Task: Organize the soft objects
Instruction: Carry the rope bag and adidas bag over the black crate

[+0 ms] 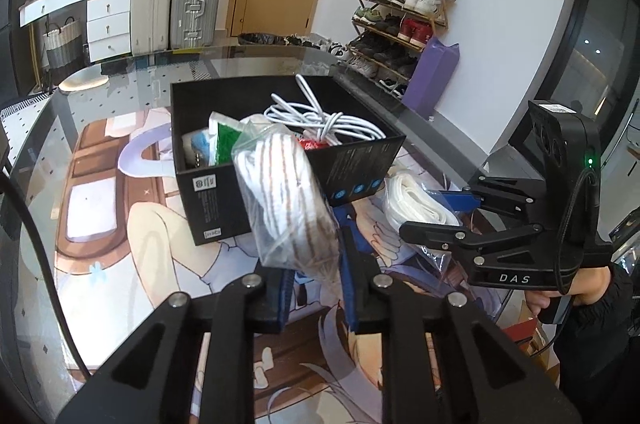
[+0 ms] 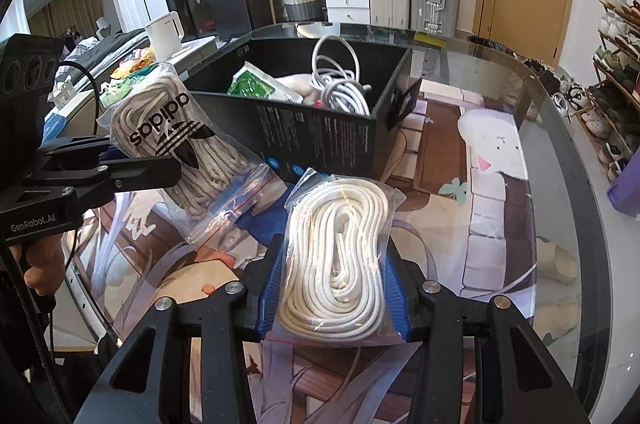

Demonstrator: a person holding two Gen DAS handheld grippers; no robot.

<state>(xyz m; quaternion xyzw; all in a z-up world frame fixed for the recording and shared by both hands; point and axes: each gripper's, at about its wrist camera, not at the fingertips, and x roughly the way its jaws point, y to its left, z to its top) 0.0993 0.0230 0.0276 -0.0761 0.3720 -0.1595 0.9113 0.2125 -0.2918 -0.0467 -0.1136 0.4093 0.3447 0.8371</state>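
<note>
white laces bagged in right tongs, striped laces bagged

Striped laces: your clear zip bag of white cord flecked with brown, an Adidas trefoil printed on one face. It hangs tilted, lifted off the table, its upper end against the near wall of the box.

White laces: your second clear bag, plain cream cord coiled in long loops, red zip strip at the near end. It lies lengthwise just in front of the box, near end raised.

Box: black, open-topped, printed text and blue round icons on its outer walls. It stands on the table and holds a tangled white cable, a green-and-white packet and other small items.
</note>
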